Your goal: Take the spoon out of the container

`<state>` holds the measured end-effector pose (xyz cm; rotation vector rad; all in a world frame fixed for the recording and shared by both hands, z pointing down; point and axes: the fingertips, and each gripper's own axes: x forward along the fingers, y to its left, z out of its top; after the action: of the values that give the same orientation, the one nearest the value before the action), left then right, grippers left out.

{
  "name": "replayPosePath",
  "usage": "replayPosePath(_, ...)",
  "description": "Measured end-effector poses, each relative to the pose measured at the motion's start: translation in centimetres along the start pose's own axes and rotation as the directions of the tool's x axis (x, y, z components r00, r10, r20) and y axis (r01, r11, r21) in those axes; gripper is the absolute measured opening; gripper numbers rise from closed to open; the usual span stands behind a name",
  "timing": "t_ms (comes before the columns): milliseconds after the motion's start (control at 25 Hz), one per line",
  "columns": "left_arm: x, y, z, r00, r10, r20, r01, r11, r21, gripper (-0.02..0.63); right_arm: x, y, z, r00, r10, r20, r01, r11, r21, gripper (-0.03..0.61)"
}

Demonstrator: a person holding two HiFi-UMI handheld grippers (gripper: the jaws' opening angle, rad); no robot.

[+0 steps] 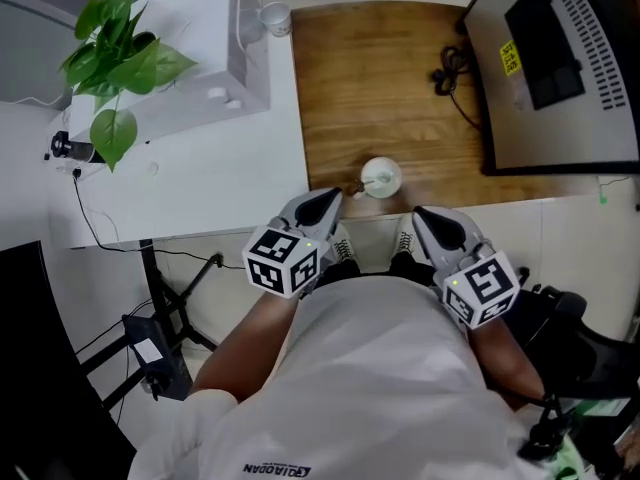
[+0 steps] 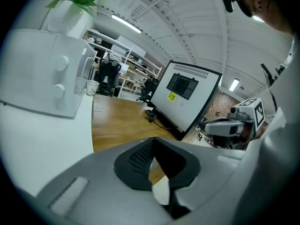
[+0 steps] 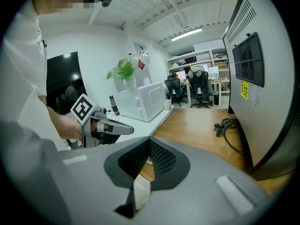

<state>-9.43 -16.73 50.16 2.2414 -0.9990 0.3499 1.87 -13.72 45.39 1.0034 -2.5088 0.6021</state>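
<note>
A small round white container [image 1: 381,177] stands near the front edge of the wooden table [image 1: 380,88]. The spoon [image 1: 362,186] rests in it, its handle poking out at the container's left rim. My left gripper [image 1: 328,200] is held close to my body, just left of and below the container, with its jaws shut and empty [image 2: 152,142]. My right gripper [image 1: 422,215] hovers right of the container, off the table's front edge, jaws together with nothing in them [image 3: 149,140]. Each gripper shows in the other's view: the right gripper [image 2: 229,125] and the left gripper [image 3: 110,127].
A white desk [image 1: 200,178] adjoins the wooden table on the left, carrying a white boxy appliance [image 1: 200,68], a green plant [image 1: 115,58] and a paper cup [image 1: 275,18]. A large grey screen [image 1: 560,68] and a black cable [image 1: 455,73] occupy the table's right side.
</note>
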Motion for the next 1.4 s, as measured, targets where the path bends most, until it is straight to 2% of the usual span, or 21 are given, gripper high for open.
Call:
replayPosePath(360, 2.4, 1.5, -0.9, 0.998, 0.06, -0.024, -0.062, 0.996, -0.065, 0.075, 1.0, -1.8, -2.1, 0.997, 0.057, -0.05, -0.055, 0.998, 0.043, 0.008)
replayPosePath(880, 5.4, 2.2, -2.3, 0.996, 0.047, -0.077, -0.062, 0.977, -0.206, 0.155, 1.3, -3.8, -3.2, 0.997, 0.052, -0.062, -0.047, 0.996, 0.08, 0.008)
replayPosePath(1400, 7.0, 1.7, -3.9, 0.991, 0.035, -0.132, -0.061, 0.979, -0.196, 0.155, 1.3, -4.3, -3.4, 0.996, 0.053, -0.07, -0.047, 0.995, 0.088, 0.008)
